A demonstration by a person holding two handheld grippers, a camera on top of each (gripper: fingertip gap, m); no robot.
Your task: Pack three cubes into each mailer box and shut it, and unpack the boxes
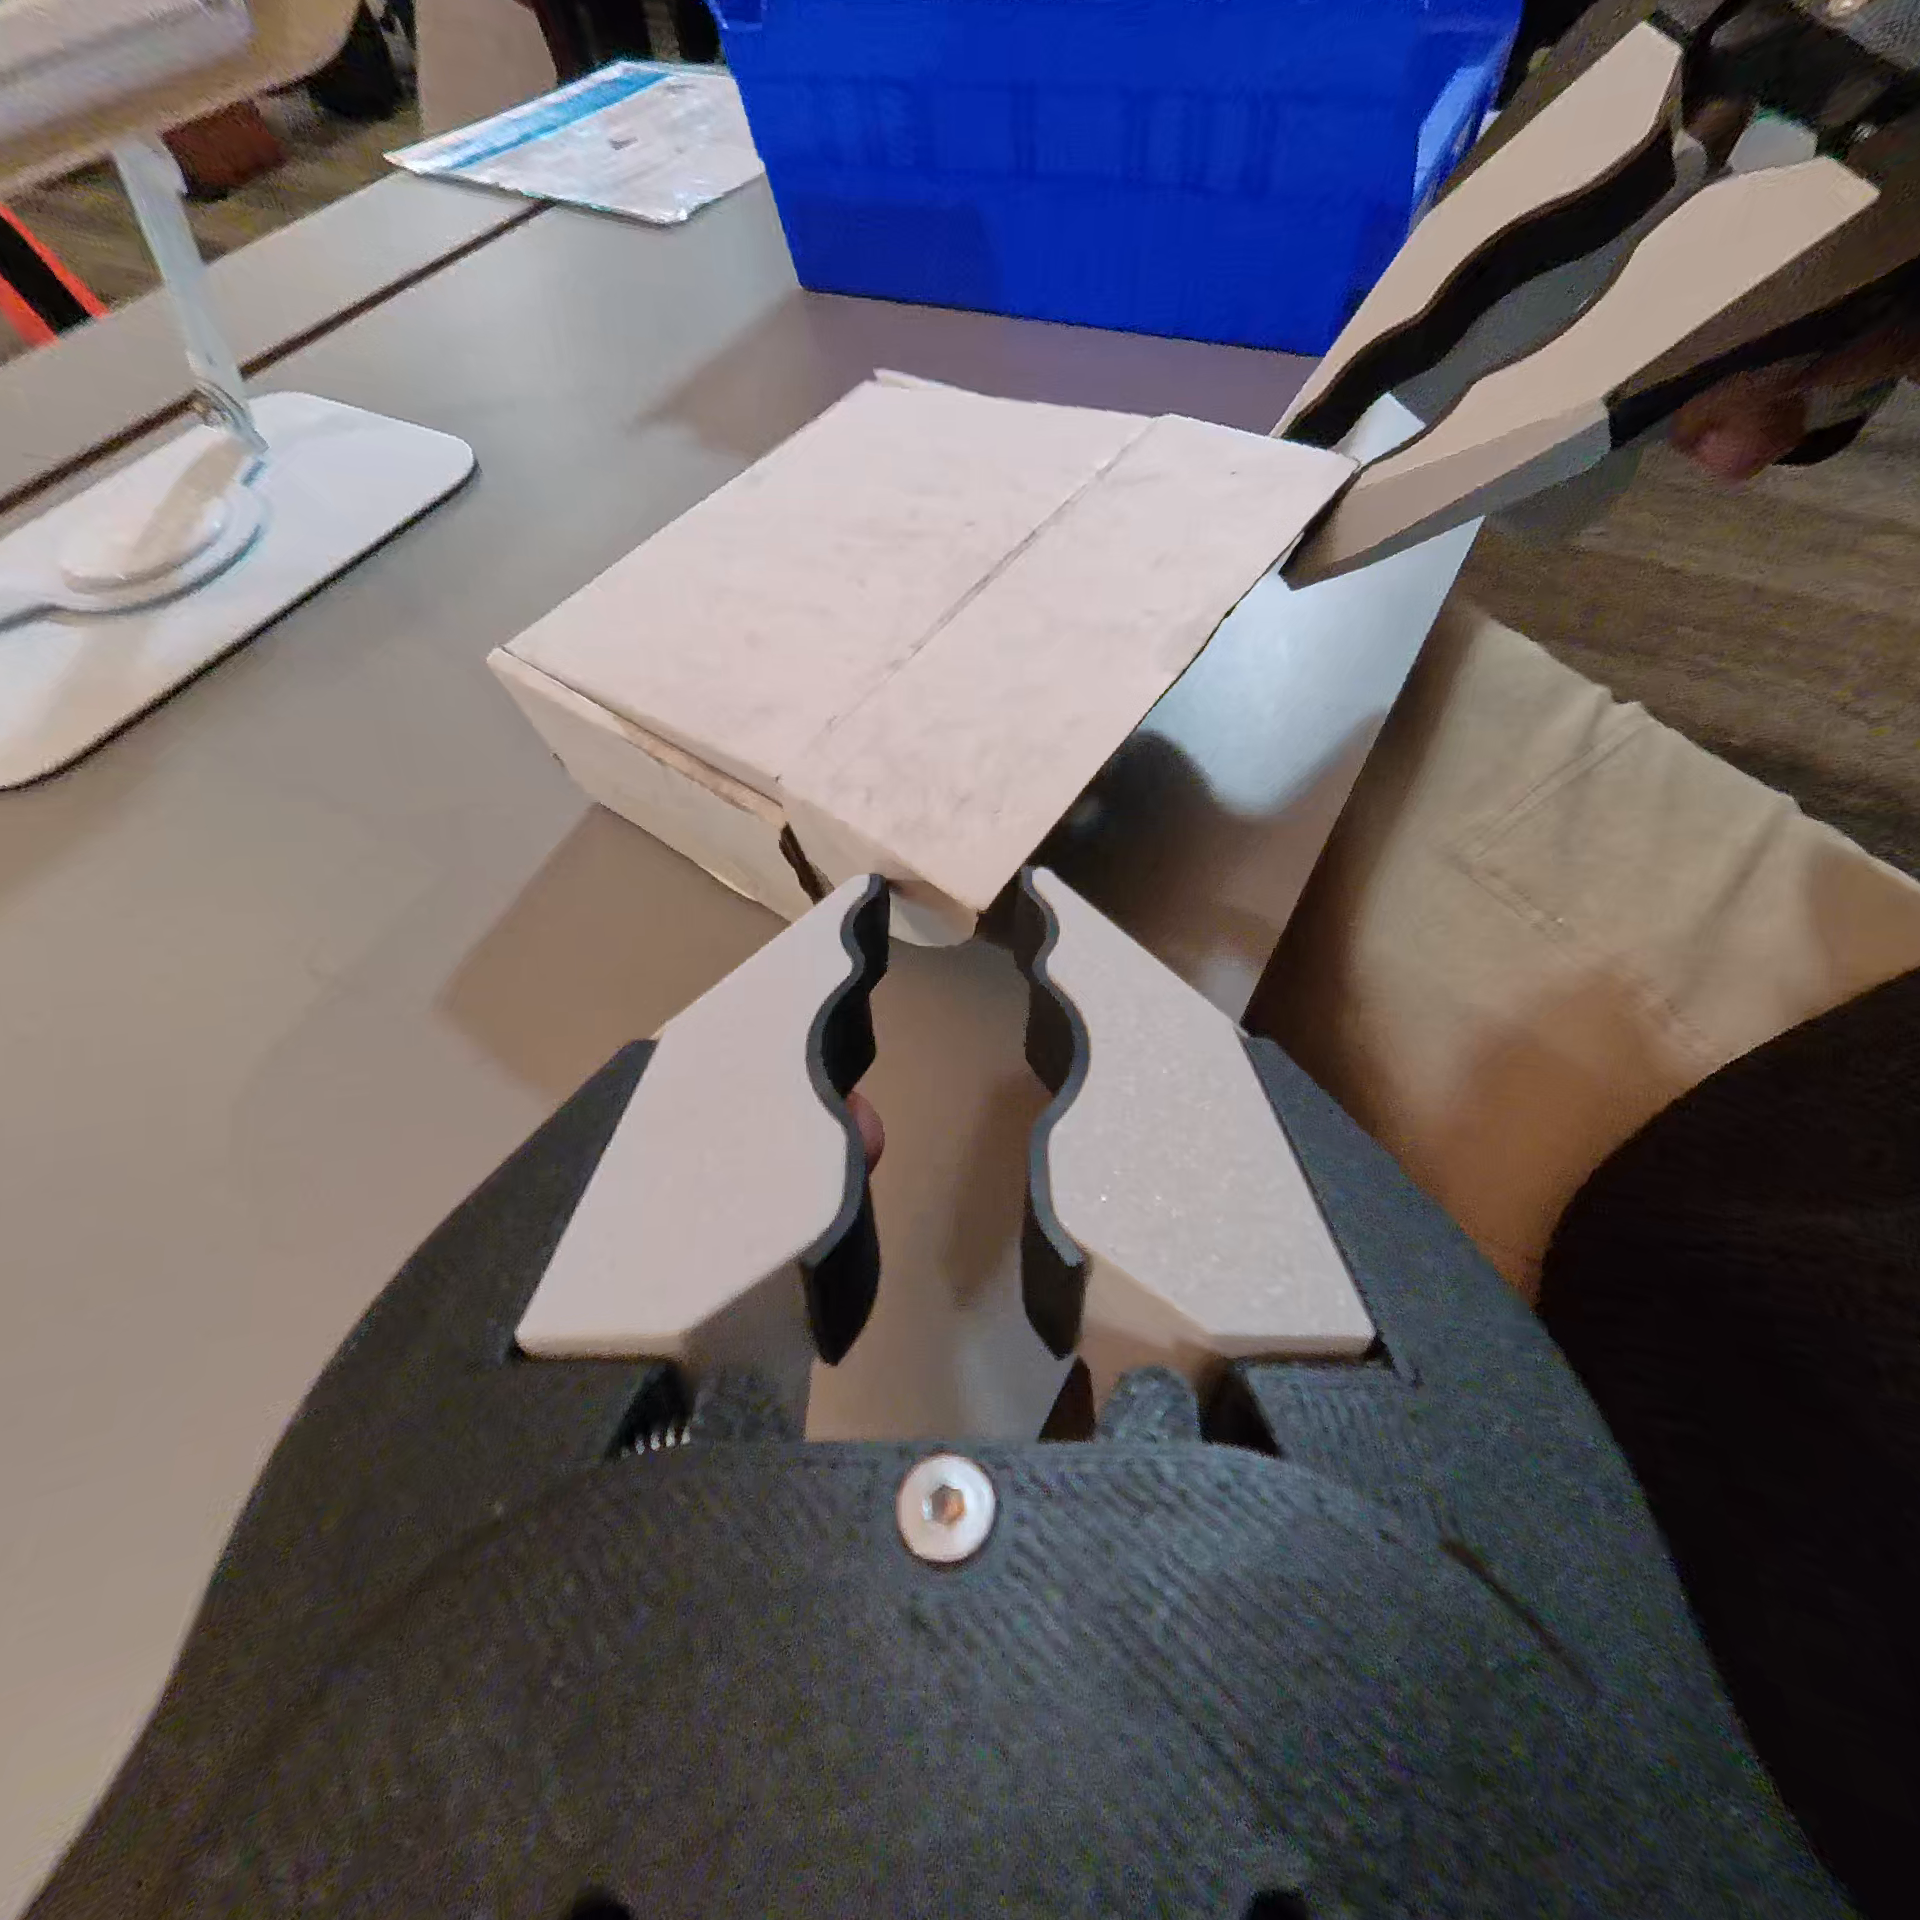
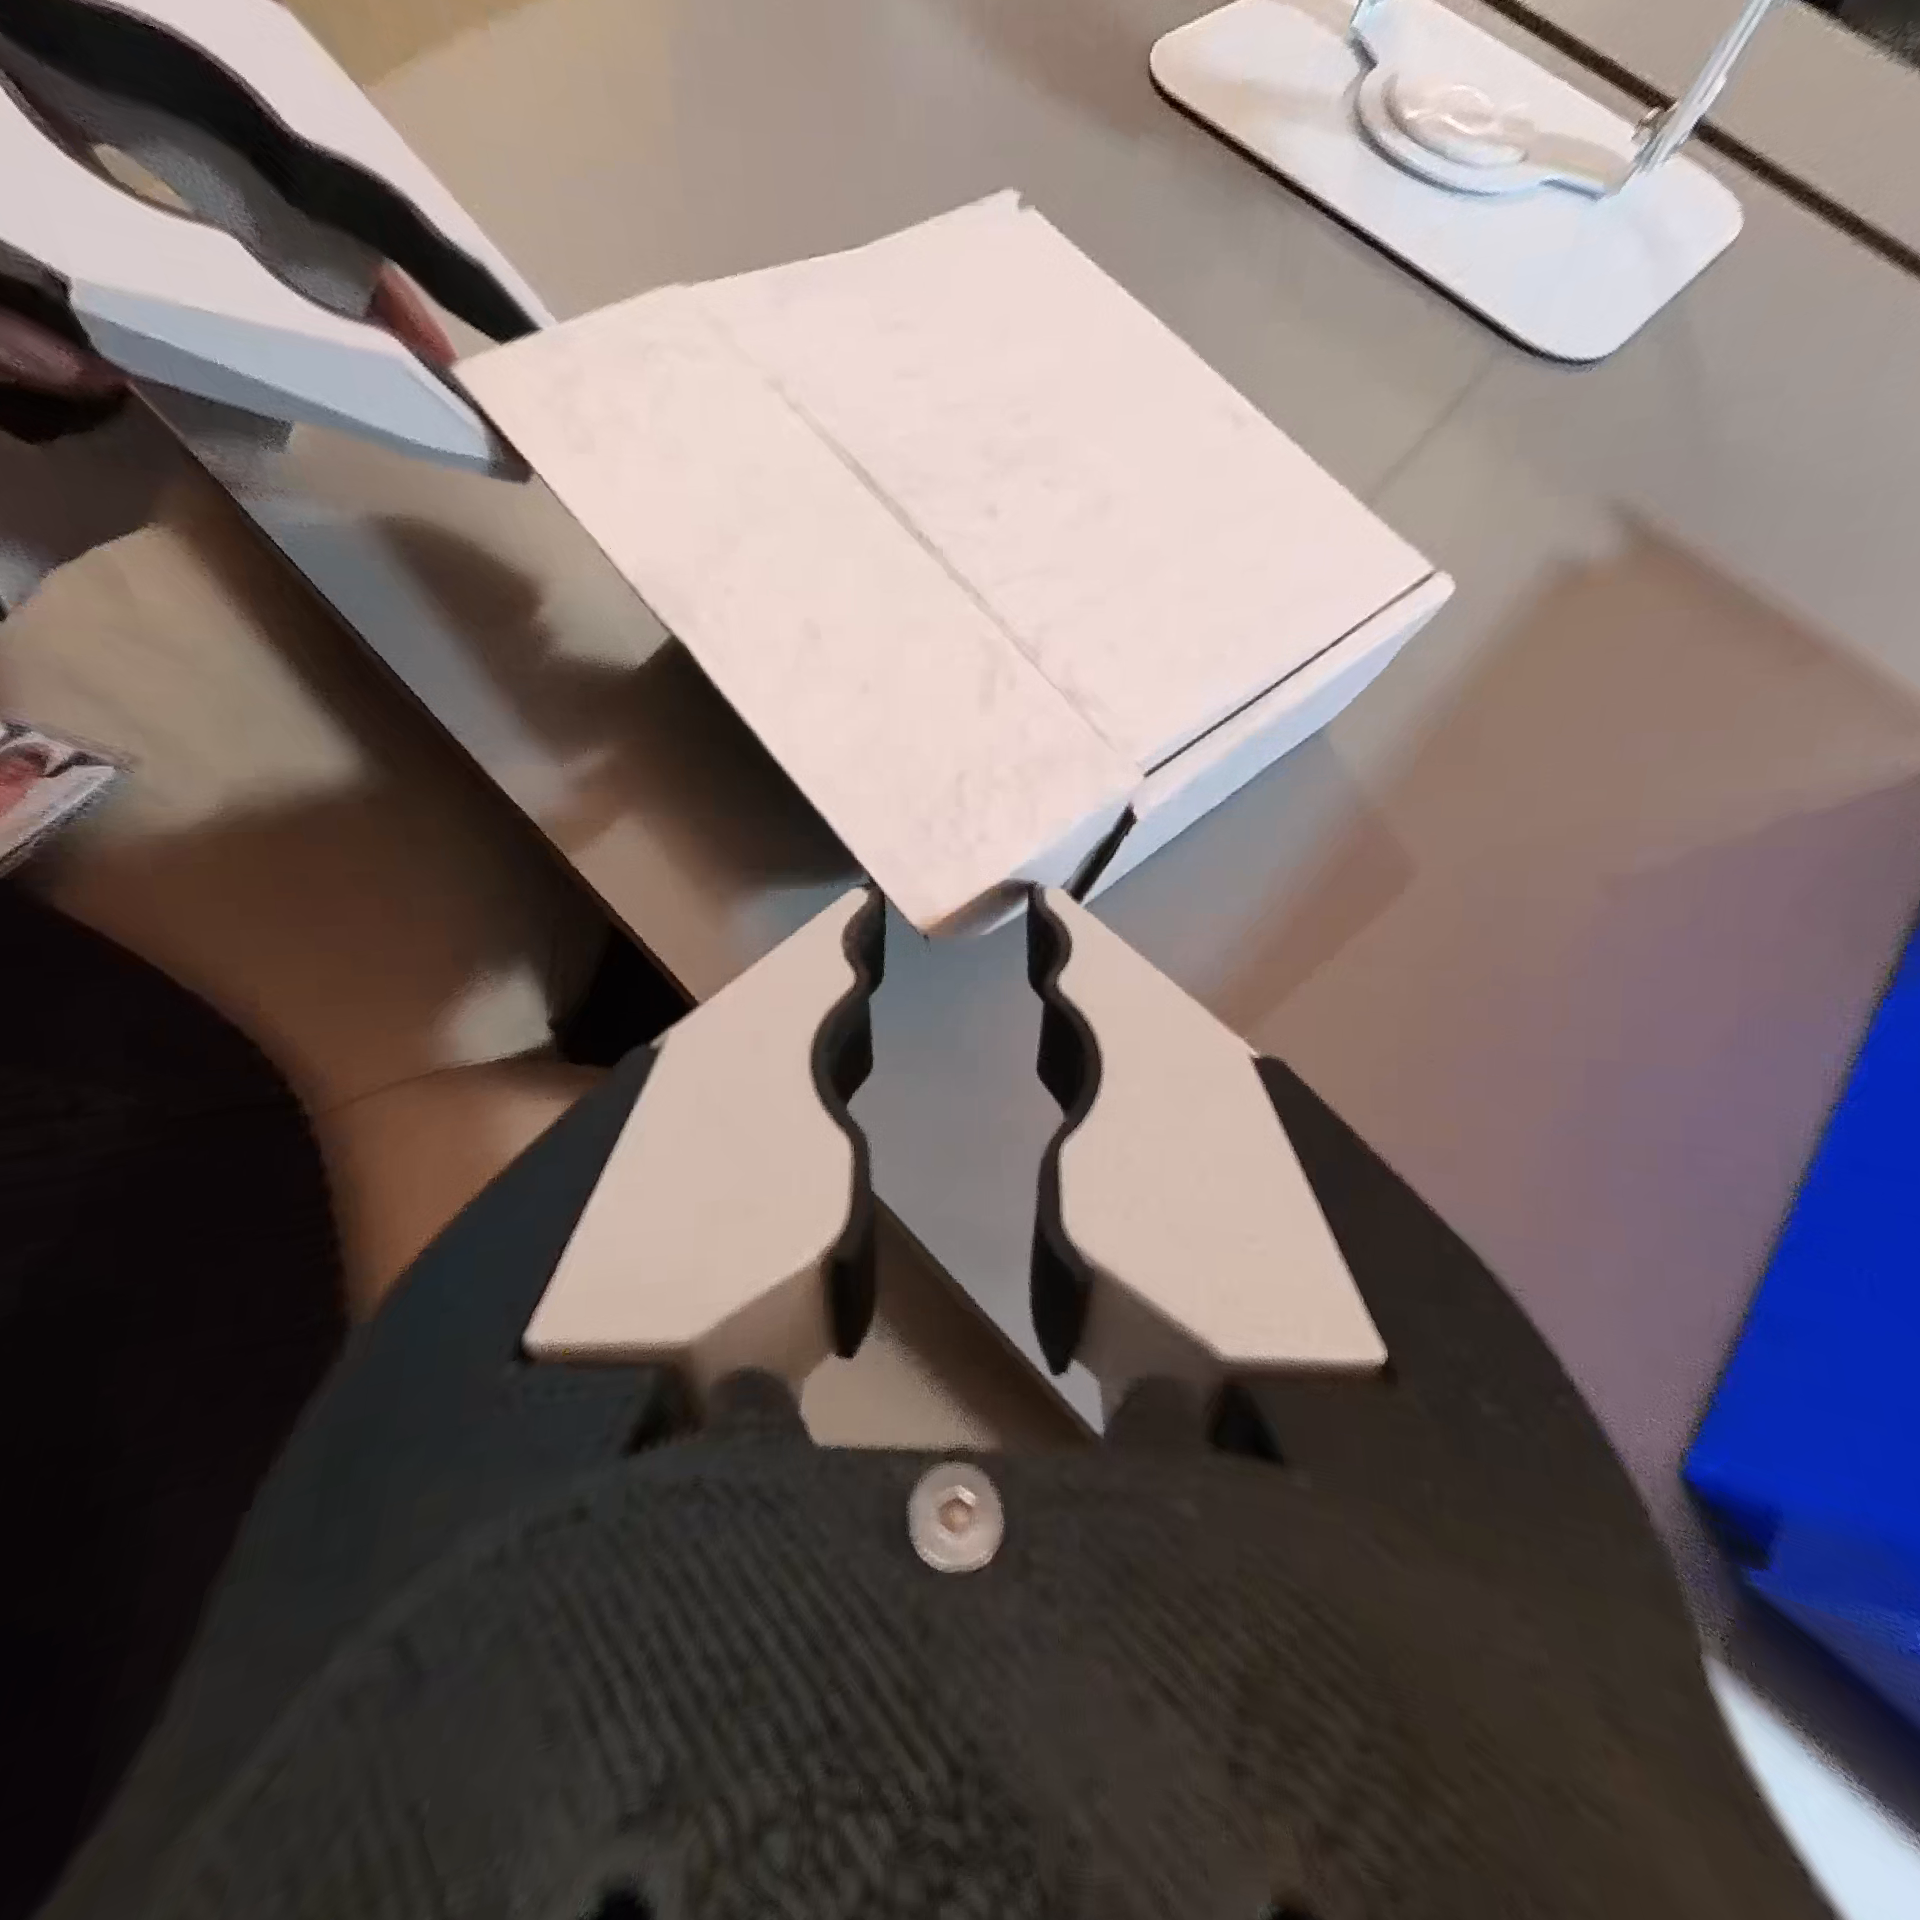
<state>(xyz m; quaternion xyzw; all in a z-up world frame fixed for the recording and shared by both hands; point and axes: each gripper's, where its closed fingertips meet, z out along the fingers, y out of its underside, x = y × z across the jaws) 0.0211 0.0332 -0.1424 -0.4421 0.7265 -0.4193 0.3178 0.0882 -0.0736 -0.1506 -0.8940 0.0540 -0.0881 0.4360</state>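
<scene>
White cardboard mailer box (image 1: pixel 831 582) lid down, front flap (image 1: pixel 987 727) untucked. Left gripper (image 1: pixel 954 894) and right gripper (image 2: pixel 954 902) both parted, straddling flap corners. Next: fold, tuck flap, likely.

Left gripper (image 1: pixel 954 899) and right gripper (image 2: pixel 956 909): both level, jaws parted, facing each other.

I see a grey table (image 1: pixel 260 987) with a dark seam running across it. Far left on it stands a white monitor stand (image 1: pixel 208 540). A blue bin (image 1: pixel 1091 156) sits at the far side, a plastic-wrapped paper (image 1: pixel 592 140) beside it.
</scene>
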